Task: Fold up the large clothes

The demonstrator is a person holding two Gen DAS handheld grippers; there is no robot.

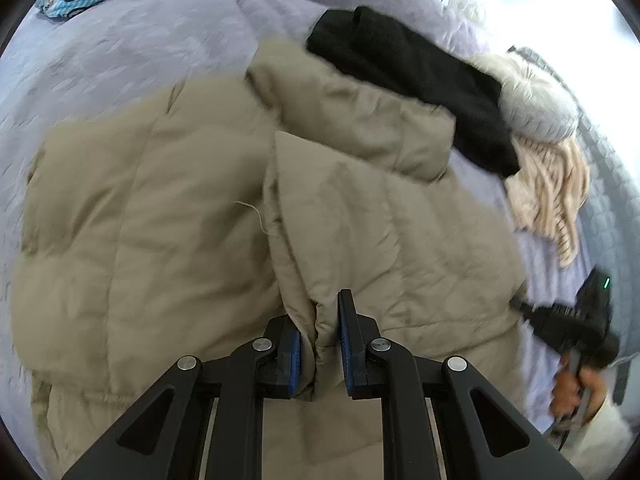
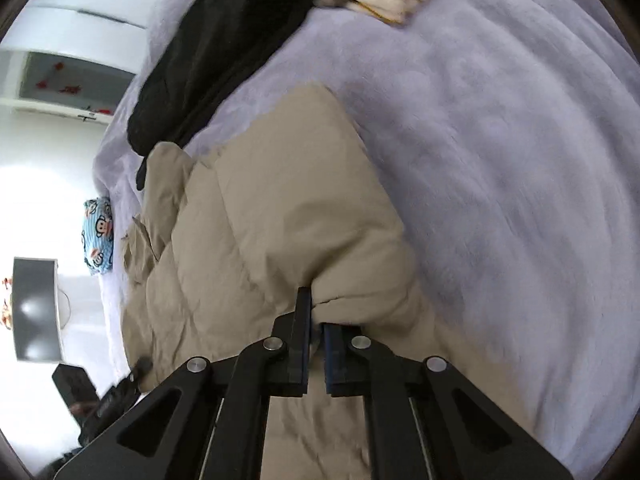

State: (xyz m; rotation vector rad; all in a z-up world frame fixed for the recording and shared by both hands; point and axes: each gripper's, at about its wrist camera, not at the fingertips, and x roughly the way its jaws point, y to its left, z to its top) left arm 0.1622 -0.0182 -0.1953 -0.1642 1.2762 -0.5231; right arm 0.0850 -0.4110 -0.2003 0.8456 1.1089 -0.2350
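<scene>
Coat (image 1: 160, 220): spread on bed (image 1: 120, 60), ahead of and beneath both jaws.
Left gripper (image 1: 320, 344): clenched on a coat edge fold.
Right gripper (image 2: 316, 344): clenched on a padded coat edge.
Technique: lift both edges level; carry across together; keep tension even; avoid black garment (image 1: 408, 80) beyond.

Lilac bedspread (image 2: 520, 140), white wardrobe (image 2: 80, 12), bright light
</scene>
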